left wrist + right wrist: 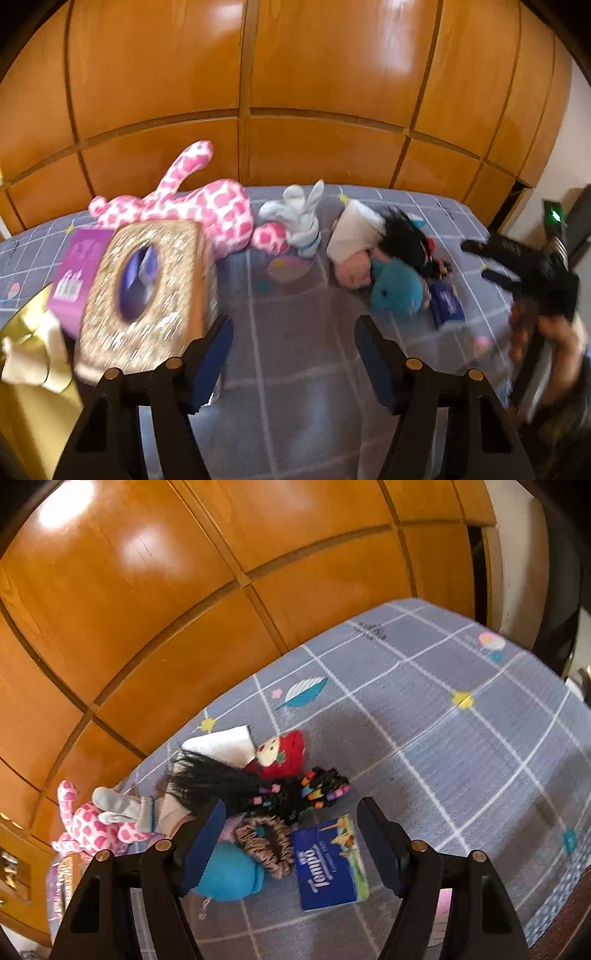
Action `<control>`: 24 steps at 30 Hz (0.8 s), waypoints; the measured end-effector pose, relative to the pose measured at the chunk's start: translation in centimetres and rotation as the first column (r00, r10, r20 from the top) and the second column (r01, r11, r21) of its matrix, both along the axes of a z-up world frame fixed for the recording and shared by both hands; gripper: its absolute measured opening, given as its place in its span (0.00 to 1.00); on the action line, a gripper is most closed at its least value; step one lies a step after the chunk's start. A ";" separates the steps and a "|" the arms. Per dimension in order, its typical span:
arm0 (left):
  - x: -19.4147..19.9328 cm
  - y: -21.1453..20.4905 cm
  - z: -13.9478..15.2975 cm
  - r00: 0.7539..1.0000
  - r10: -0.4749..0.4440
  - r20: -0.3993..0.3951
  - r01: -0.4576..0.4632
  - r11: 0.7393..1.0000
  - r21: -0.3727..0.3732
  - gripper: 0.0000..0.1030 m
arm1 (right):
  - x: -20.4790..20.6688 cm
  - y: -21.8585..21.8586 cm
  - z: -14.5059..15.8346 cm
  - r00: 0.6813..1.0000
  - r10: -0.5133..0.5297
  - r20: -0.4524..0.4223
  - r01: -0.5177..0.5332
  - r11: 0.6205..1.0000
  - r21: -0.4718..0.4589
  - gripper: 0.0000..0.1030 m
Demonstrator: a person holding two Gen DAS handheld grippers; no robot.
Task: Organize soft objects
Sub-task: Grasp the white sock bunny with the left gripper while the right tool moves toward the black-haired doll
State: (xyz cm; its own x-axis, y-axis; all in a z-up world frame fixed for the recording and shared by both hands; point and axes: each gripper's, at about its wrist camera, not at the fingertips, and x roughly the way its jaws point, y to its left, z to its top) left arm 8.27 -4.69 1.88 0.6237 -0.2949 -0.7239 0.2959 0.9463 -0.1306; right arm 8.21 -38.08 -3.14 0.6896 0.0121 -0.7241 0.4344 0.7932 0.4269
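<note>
Between our left gripper's [293, 328] fingers [373, 354] we see only bare bedsheet [295, 387]; they stand fairly wide and hold nothing. Just past the left-hand finger sits a gold patterned tissue box [147, 295], with a purple carton [79, 273] and a gold gift bag [26, 332] beyond it. Farther ahead of the fingers, near the wooden wardrobe [295, 74], lie a pink spotted plush giraffe [207, 210] and a pale grey plush rabbit [299, 218]. Ahead and to the right of them is a loose heap: a doll with black hair [399, 232] and a teal plush toy [397, 291].

Our right gripper [291, 838] also has its fingers [380, 845] wide apart and empty, hovering over that same heap. A leopard-print scrunchie [266, 842] and a blue tissue pack [328, 864] lie directly between them, the teal plush is partly hidden behind the left-hand finger, and a red strawberry plush [284, 753] and braids with coloured beads [325, 786] lie just beyond the tips.

We judge that we are approaching for a pick, with nothing sorted yet. The next move calls for settling on one soft item, likely the scrunchie or the tissue pack, lowering the right fingers around it alone, and closing without snagging the braids.

The tissue pack's white lettering, seen upside down, appears to read "Tempo". The print on the purple carton is too blurred to read.
</note>
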 end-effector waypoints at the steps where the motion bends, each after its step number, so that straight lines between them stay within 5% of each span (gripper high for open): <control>1: 0.9 -0.7 0.0 1.000 0.008 0.005 -0.008 1.000 0.007 0.66 | -0.1 0.0 -0.1 1.000 0.007 0.002 -0.007 1.000 0.004 0.73; 11: 9.8 -6.6 0.0 0.992 0.052 0.114 -0.067 0.989 0.130 0.86 | 0.3 0.7 0.2 0.997 0.068 0.036 -0.070 0.996 0.064 0.73; 19: 15.3 -10.2 -3.0 0.992 0.023 0.128 -0.058 0.960 0.273 0.86 | 0.5 1.0 0.1 0.993 0.106 0.048 -0.110 0.989 0.095 0.73; 21: 16.4 -11.0 -4.2 0.995 -0.002 0.104 -0.029 0.954 0.297 0.75 | 0.4 0.7 0.2 0.994 0.091 0.055 -0.096 0.990 0.099 0.73; 23: 17.2 -11.4 -5.3 0.999 -0.040 0.033 0.029 0.959 0.282 0.08 | 0.2 0.3 0.2 0.995 0.071 0.064 -0.077 0.991 0.108 0.73; 24: 17.2 -11.5 -5.8 0.999 -0.052 -0.010 0.053 0.962 0.268 0.08 | 0.1 0.0 0.1 0.996 0.055 0.065 -0.063 0.991 0.118 0.73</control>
State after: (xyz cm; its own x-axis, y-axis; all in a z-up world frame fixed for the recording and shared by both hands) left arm 25.51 -16.19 -3.93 0.6106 -0.1222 -0.7825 0.3461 0.9298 0.1248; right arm 8.30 -38.08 -3.02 0.7285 0.1380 -0.6710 0.3581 0.7583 0.5448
